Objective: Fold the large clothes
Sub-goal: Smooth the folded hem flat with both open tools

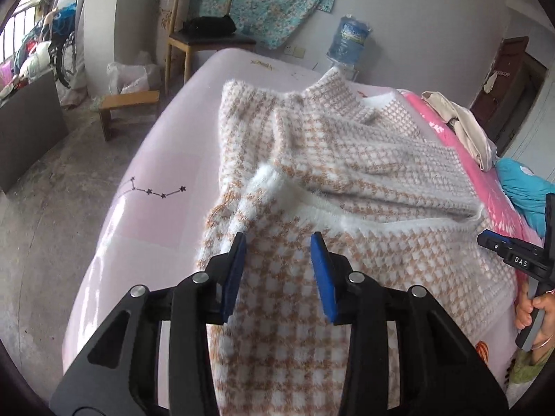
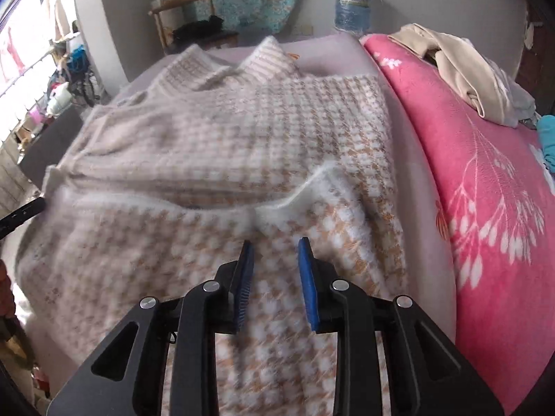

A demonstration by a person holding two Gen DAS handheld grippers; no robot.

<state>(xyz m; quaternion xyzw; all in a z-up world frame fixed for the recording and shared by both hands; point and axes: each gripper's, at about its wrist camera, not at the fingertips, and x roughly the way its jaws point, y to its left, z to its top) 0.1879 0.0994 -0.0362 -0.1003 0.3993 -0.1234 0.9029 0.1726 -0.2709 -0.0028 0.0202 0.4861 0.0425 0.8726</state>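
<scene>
A fluffy white-and-tan houndstooth sweater [image 1: 347,159] [image 2: 215,145] lies spread on a pale pink bed [image 1: 145,180], its white hem [image 1: 288,190] [image 2: 295,197] folded up across the middle. My left gripper [image 1: 278,242] hovers over the sweater's near part. Its blue pads stand apart, and the fabric lies below them, not pinched. My right gripper [image 2: 274,244] is over the near right part of the sweater, jaws also apart with nothing gripped. At the right edge of the left wrist view, a hand holds the right gripper's body [image 1: 513,253].
A pink flowered blanket [image 2: 485,190] with beige clothes [image 2: 461,69] on it covers the bed's right side. A teal cloth [image 1: 527,190] lies beside it. Beyond the bed stand a wooden chair [image 1: 204,31], a low stool [image 1: 128,104] and a water bottle [image 1: 348,45].
</scene>
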